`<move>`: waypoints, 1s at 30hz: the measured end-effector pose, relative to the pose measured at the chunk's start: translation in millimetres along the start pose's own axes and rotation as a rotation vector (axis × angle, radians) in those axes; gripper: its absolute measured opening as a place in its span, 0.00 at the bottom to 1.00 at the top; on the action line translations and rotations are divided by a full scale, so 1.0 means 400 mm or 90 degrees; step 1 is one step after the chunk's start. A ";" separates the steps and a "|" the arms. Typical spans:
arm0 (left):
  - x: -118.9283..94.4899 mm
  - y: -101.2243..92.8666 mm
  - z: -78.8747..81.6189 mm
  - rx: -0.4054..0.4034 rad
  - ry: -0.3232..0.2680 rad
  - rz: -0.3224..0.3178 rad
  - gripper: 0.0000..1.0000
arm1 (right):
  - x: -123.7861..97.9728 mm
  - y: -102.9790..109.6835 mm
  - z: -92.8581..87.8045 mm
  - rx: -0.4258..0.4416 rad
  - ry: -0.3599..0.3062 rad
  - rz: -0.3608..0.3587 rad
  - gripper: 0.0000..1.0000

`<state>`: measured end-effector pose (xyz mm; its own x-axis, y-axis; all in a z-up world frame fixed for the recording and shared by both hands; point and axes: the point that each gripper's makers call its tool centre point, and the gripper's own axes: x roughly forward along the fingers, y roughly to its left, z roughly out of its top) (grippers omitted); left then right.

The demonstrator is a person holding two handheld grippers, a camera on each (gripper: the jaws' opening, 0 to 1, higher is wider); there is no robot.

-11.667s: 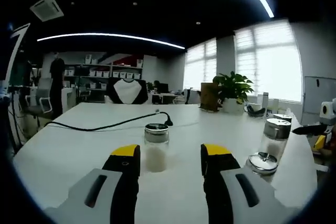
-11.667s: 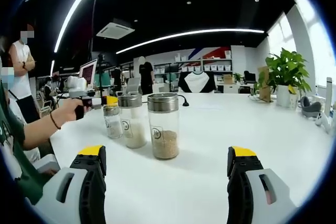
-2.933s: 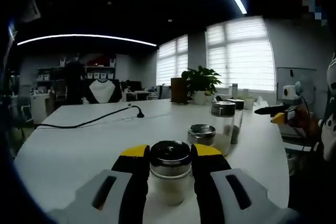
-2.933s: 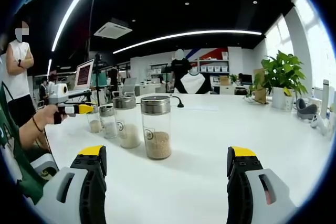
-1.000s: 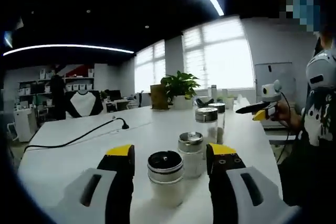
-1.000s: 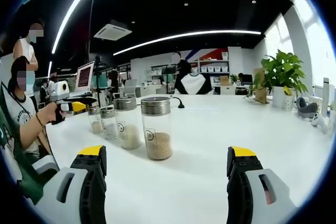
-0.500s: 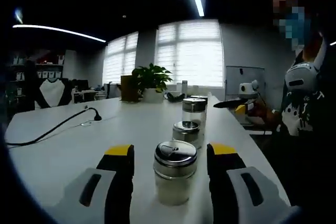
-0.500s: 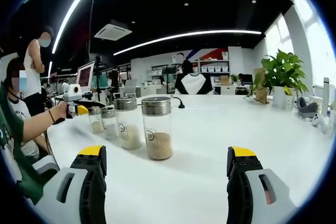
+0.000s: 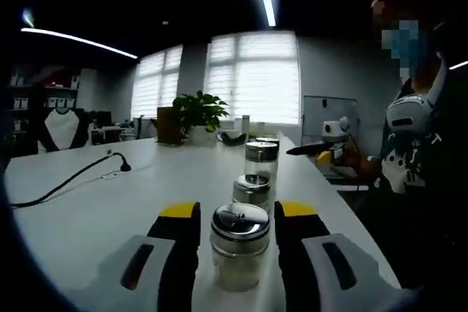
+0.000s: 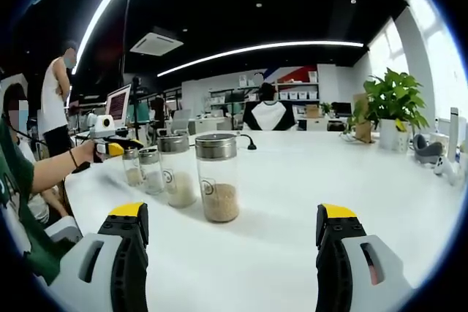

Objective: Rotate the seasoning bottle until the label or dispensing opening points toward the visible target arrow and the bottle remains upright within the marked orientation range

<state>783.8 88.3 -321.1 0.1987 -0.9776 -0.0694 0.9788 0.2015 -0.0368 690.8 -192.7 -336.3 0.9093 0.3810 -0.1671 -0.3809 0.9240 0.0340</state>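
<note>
A seasoning bottle (image 9: 240,250) with a steel lid and pale contents stands upright on the white table (image 9: 110,210). My left gripper (image 9: 235,211) straddles it, its yellow-tipped jaws close to either side of the lid with thin gaps showing. Two more steel-lidded bottles (image 9: 251,189) (image 9: 261,160) stand in a line beyond it. In the right gripper view the same row runs leftward from a bottle of brown grains (image 10: 218,178). My right gripper (image 10: 232,213) is wide open in front of that bottle, holding nothing. I see no arrow mark on the table.
A black cable (image 9: 66,180) trails over the table's left side. A potted plant (image 9: 194,111) and small items sit at the far end. A person sits at the table edge (image 10: 22,180); another stands behind. Wide bare tabletop (image 10: 351,173) lies right of the row.
My left gripper's jaws have drawn in toward the bottle since half a second ago, after standing wider apart. The left view has swung a little. The right gripper has kept still.
</note>
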 end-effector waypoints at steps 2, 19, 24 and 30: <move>0.001 -0.004 -0.004 -0.004 0.003 -0.011 0.42 | 0.000 0.000 -0.002 0.001 0.001 0.000 0.98; 0.003 0.002 -0.015 0.009 0.017 -0.001 0.34 | 0.002 0.003 -0.005 0.001 0.004 0.000 0.98; 0.000 0.008 -0.016 -0.007 0.021 0.015 0.34 | 0.003 -0.001 -0.009 0.004 0.007 -0.001 0.98; 0.000 0.006 -0.018 -0.023 0.015 0.031 0.34 | -0.002 -0.001 -0.003 0.002 0.002 -0.005 0.98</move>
<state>785.8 89.3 -328.2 0.2437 -0.9652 -0.0952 0.9657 0.2506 -0.0686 689.9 -193.5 -337.4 0.9116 0.3739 -0.1707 -0.3736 0.9269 0.0355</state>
